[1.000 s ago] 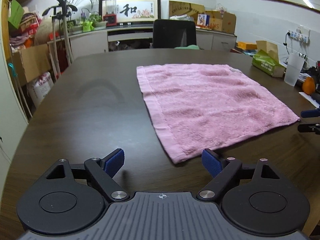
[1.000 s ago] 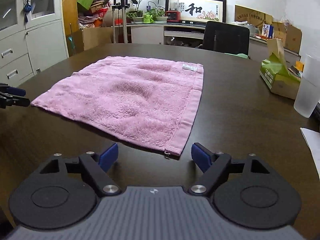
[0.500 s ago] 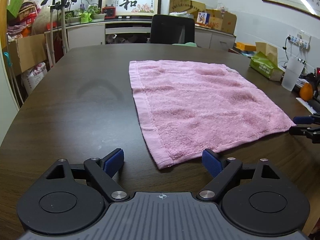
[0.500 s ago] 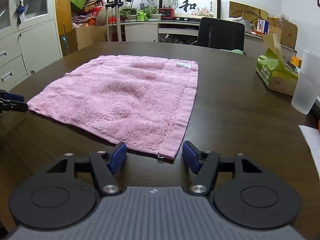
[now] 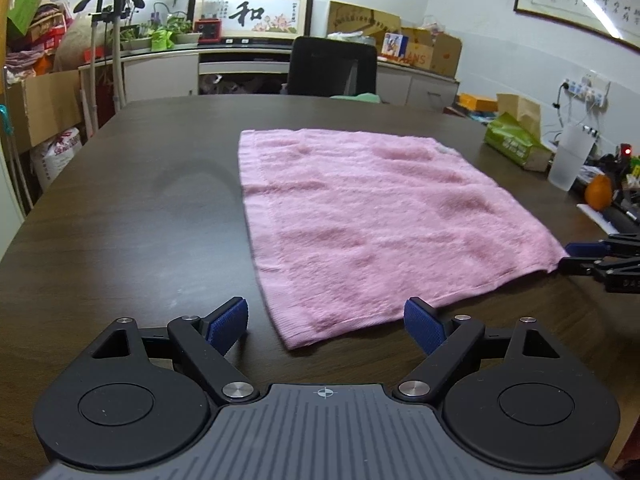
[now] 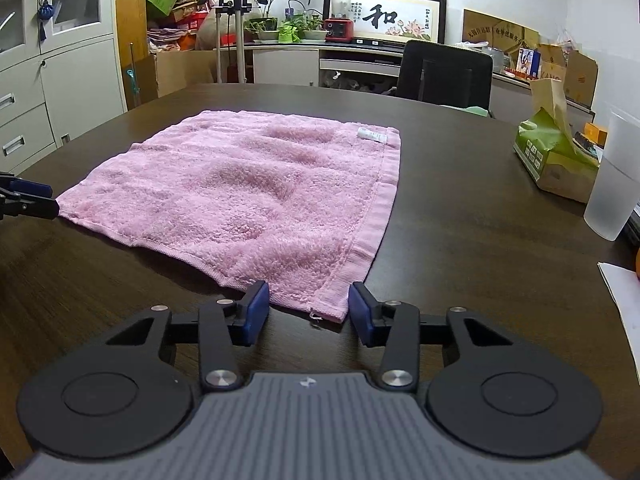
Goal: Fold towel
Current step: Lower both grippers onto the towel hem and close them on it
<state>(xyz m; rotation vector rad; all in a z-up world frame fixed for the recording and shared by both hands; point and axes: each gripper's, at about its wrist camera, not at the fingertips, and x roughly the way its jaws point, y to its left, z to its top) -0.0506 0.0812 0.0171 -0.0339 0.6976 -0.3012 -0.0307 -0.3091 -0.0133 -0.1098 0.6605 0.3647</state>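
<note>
1. The left gripper (image 5: 326, 326) sits at the bottom of its frame, blue pads spread wide around the near corner of the towel (image 5: 372, 216) without touching it.
2. The right gripper (image 6: 309, 309) has its jaws closing on the other near corner, pads not yet pressing.
3. The pink terry towel lies flat mid-frame on the dark table (image 5: 120, 240), a small white tag (image 6: 372, 135) at its far edge, unreadable.
4. A framed picture (image 6: 394, 20) at the top reads "和".

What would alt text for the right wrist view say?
A pink towel lies flat on a dark table, its near corner between the closing jaws of the right tool. The left tool sits at the towel's far left corner.
</note>
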